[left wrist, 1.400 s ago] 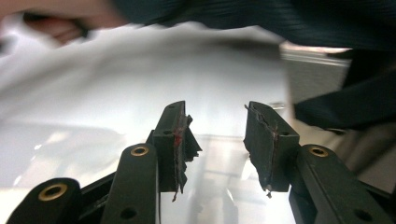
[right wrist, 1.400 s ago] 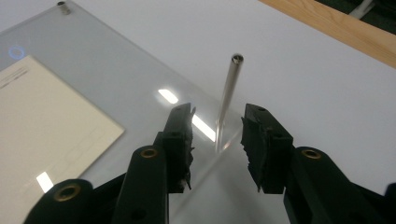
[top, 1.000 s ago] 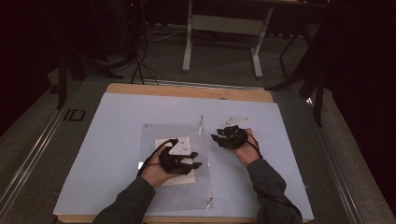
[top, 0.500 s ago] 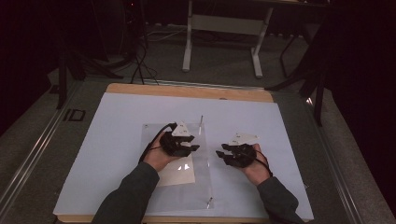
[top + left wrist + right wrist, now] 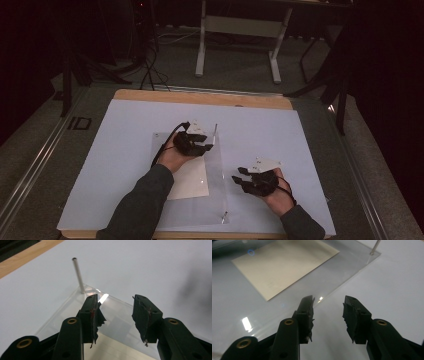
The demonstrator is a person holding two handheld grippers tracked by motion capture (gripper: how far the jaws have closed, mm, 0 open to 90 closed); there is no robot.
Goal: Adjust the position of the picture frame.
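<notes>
Nearby, metal post [image 5: 78,275] ahead of released left gripper [image 5: 116,315], right gripper [image 5: 328,315] released beside clear plate [image 5: 352,270], paper [image 5: 287,265] beneath

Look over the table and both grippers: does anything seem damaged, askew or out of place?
Yes: the black pads on the left gripper and the right gripper are torn and ragged at the edges. The cream sheet lies slightly askew under the clear plate.

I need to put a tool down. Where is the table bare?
The white mat is bare left of the clear plate, along its far edge, and right of the right gripper. It is crowded mid-table: plate, cream sheet, metal pin, left gripper.
</notes>
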